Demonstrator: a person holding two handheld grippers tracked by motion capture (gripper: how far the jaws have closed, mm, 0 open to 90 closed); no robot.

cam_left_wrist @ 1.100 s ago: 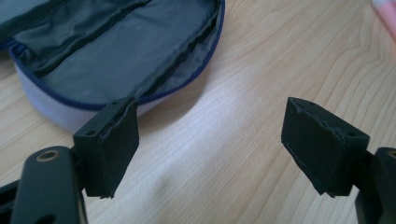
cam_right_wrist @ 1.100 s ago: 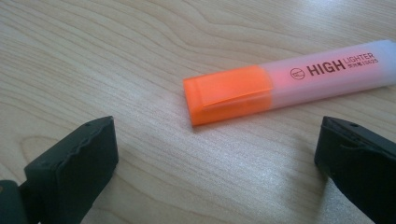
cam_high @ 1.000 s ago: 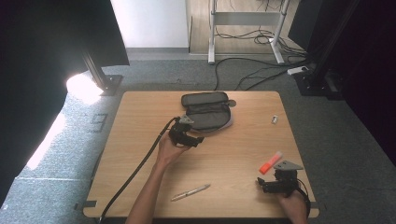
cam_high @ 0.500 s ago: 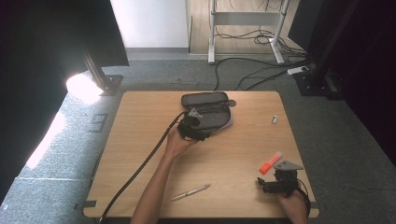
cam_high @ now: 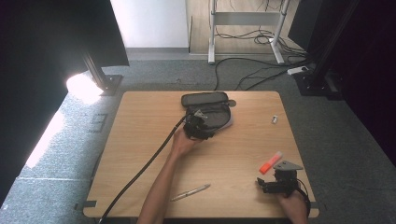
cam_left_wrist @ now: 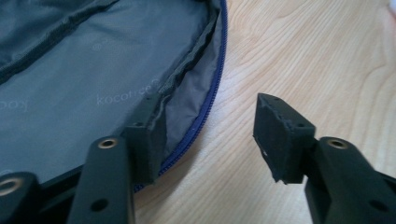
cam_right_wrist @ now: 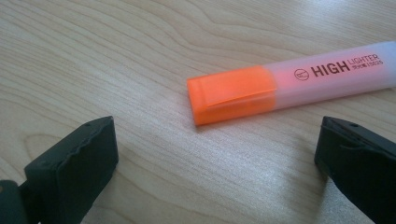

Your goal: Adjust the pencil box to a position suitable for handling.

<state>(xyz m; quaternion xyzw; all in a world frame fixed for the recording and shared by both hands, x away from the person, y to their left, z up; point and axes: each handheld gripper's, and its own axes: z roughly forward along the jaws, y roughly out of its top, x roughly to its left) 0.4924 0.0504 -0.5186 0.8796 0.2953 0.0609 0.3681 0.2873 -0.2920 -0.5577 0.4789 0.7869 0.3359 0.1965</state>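
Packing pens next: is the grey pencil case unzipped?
Open: the pencil case shows its grey lining, and its blue zipper edge lies parted on the table.

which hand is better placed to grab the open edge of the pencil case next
Left. The left gripper is already at the grey pencil case, its jaws just closing, one inside the zipper edge, not yet pinching it. The right gripper sits far off, open by the orange highlighter.

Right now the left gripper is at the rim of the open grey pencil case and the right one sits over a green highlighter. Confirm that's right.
Not quite: the highlighter has an orange cap, not green, as the right gripper view shows. The rest holds: the left gripper is at the open grey pencil case, its jaws astride the zipped rim, and the right gripper has the highlighter lying just beyond its open jaws.
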